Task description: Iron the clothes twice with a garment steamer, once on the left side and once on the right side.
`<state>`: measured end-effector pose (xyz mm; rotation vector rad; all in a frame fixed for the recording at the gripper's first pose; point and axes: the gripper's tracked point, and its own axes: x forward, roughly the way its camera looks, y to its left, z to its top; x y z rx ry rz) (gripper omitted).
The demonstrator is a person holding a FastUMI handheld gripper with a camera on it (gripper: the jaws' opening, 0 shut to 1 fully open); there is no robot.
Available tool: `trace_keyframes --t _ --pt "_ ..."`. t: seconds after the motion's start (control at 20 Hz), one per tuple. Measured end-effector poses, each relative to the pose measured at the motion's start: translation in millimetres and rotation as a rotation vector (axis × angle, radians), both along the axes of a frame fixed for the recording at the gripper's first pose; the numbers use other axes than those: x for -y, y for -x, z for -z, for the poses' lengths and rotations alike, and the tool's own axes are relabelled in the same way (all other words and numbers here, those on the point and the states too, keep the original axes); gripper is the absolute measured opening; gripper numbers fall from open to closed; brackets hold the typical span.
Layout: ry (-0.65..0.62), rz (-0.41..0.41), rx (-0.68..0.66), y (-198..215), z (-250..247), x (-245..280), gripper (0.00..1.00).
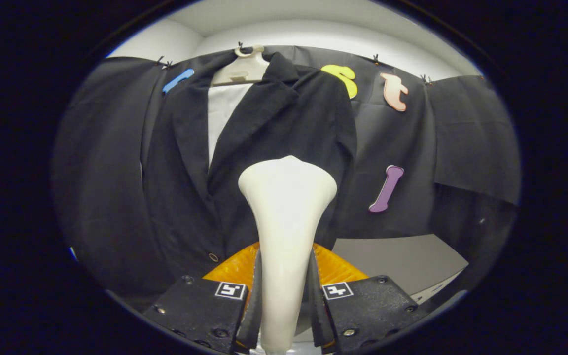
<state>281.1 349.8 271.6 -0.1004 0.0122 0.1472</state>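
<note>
So the gripper (284, 291) has both fingers clamped tight on the garment steamer (286, 217), one finger pressing each side of its narrow handle, with barely any gap left between them. The steamer is a cream-white thing that runs up from between the fingers and flares out into a wide rounded head, and that head sits right in front of the lower middle of the jacket (264, 143). Whether the head is actually touching the fabric is hard to tell from this angle. The jacket is dark, hanging on a pale hanger (240, 69) up against the booth's black cloth wall (442, 148), lapels open with a white lining or shirt (222, 113) showing at the neck. A small round button (213, 257) shows low on the jacket front, just left of the fingers. Beyond the fingers on the right there's a grey table surface (402, 261).
</note>
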Motion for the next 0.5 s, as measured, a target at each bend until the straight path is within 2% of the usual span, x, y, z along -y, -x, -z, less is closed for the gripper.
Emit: trace_keyframes --t 0.5 --pt "0.044 -0.019 -0.072 1.0 58.9 1.9 0.43"
